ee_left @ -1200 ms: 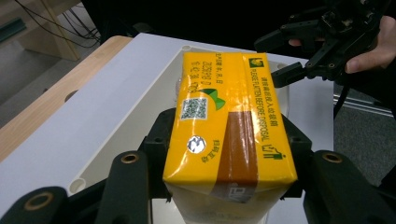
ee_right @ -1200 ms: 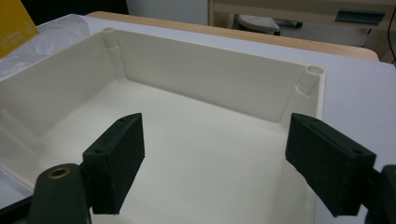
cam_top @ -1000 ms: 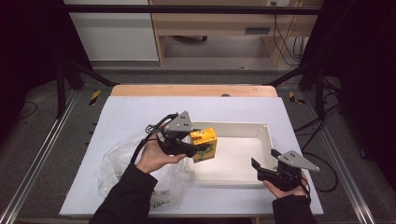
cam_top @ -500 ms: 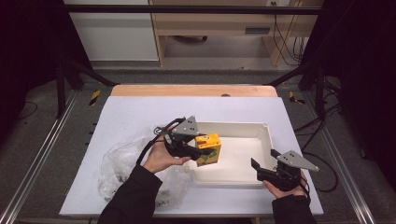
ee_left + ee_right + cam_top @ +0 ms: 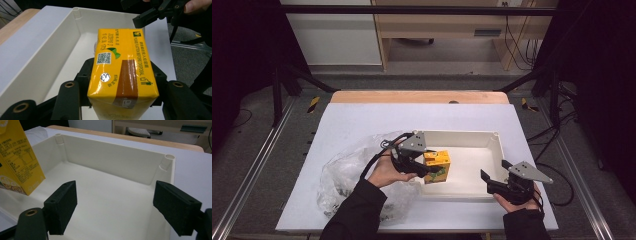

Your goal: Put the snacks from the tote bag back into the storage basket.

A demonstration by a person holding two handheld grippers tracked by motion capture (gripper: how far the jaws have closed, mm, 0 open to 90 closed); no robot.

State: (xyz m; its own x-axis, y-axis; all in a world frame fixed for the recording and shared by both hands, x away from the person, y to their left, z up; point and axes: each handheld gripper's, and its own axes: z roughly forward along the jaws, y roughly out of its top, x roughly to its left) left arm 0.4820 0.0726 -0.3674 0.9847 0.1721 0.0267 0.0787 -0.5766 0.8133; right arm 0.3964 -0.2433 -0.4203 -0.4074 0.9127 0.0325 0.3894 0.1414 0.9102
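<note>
One yellow carton (image 5: 436, 167) sits pinched between the jaws of the left gripper (image 5: 426, 169), low over the left end of the white tray (image 5: 472, 136) (whether its base touches the floor I cannot tell). Beside the tray's left wall lies a crumpled clear plastic bag (image 5: 343, 176). At the tray's near right corner, the right gripper (image 5: 486, 179) hangs with jaws spread wide, nothing between them

Yellow carton (image 5: 122, 67) between tongs (image 5: 120, 100), over tray (image 5: 50, 47)
</note>
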